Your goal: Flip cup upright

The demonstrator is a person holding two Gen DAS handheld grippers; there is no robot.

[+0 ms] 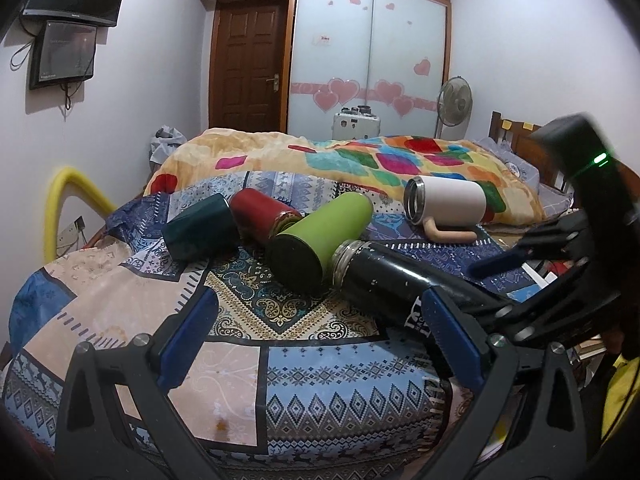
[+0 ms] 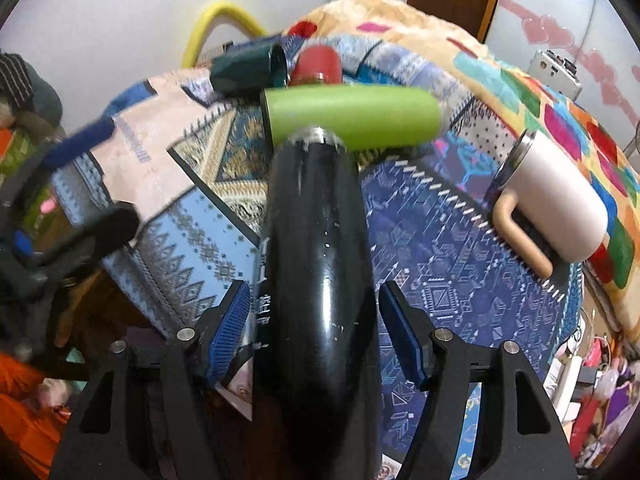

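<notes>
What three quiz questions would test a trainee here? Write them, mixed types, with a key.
1. True or false: the black flask stands upright.
2. Which cup has a handle? A green B white C red
3. The black flask's metal mouth nearly meets the ____ bottle.

Key: 1 false, it lies on the bed between the right gripper pads. 2 B. 3 green.
The left gripper holds nothing.

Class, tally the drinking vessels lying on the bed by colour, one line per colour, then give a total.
Dark green cup: 1
Red flask: 1
Lime green flask: 1
Black flask: 1
White mug: 1
Total: 5, all on their sides.
</notes>
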